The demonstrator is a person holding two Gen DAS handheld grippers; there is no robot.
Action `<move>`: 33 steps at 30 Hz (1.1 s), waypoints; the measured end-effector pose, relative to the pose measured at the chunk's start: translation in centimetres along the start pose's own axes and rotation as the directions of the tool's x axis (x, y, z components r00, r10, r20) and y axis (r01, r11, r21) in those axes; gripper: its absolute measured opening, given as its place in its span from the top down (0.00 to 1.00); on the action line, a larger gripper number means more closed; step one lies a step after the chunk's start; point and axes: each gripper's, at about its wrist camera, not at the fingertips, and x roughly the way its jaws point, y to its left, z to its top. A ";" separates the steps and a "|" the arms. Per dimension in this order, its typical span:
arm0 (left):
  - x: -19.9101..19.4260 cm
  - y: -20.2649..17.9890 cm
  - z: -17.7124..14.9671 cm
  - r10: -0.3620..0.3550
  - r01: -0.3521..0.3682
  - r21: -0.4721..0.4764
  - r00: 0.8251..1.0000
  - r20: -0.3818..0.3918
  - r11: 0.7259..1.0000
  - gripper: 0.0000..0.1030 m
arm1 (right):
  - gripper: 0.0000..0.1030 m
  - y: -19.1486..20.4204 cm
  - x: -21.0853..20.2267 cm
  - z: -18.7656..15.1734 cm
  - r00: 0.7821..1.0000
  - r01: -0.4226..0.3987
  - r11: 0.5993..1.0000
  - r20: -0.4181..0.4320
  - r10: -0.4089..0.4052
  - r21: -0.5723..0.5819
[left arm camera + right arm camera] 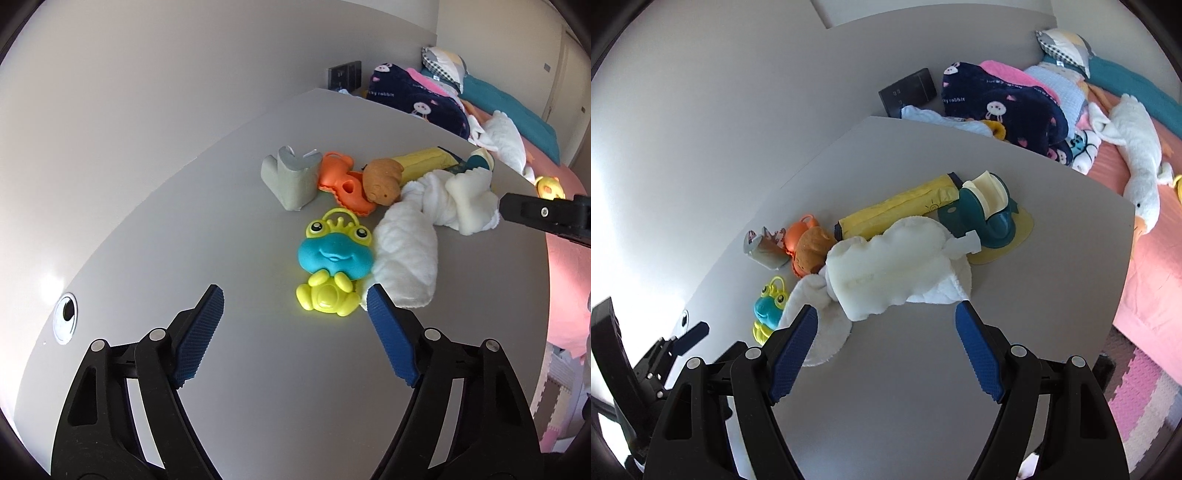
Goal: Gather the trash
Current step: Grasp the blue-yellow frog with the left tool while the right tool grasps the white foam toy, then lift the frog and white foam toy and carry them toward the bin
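Fluffy white cloth [886,266] (knotted, rumpled)

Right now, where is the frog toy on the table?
In the left wrist view the frog toy lies just ahead of the open left gripper, touching the white cloth on its right.

The table [258,387] has a smooth, matt grey top. The frog toy [330,262] is glossy moulded plastic, as is the orange toy [341,184]. The white towel [886,266] is fluffy, napped cloth. The yellow packet [897,210] looks like thin, creased film. The grey corner piece [288,179] seems foam-like, slightly grainy. The gripper pads [201,332] are blue ribbed plastic or rubber.
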 end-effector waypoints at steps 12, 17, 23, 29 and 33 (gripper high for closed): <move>3.6 0.2 1.1 -0.040 0.041 0.022 0.998 -0.047 0.999 0.25 | 0.24 -1.1 2.5 2.4 1.000 -0.003 0.946 -0.023 0.011 0.324; 4.7 -0.1 1.3 -0.056 0.058 0.034 0.997 -0.062 0.998 0.25 | 0.24 -2.0 3.6 2.5 0.998 0.004 0.912 -0.053 0.019 0.411; 5.8 0.1 1.5 -0.075 0.077 0.024 0.994 -0.082 0.997 0.25 | 0.33 -2.8 4.9 2.4 0.995 -0.013 0.880 -0.081 0.058 0.474; 5.9 0.2 1.7 -0.074 0.075 0.017 0.994 -0.074 0.997 0.37 | 0.55 -3.5 5.3 2.0 0.990 -0.054 0.877 -0.086 0.107 0.477; 5.7 0.2 1.8 -0.081 0.082 0.008 0.995 -0.064 0.997 0.49 | 0.69 -3.2 5.1 2.2 0.990 -0.060 0.904 -0.088 0.106 0.423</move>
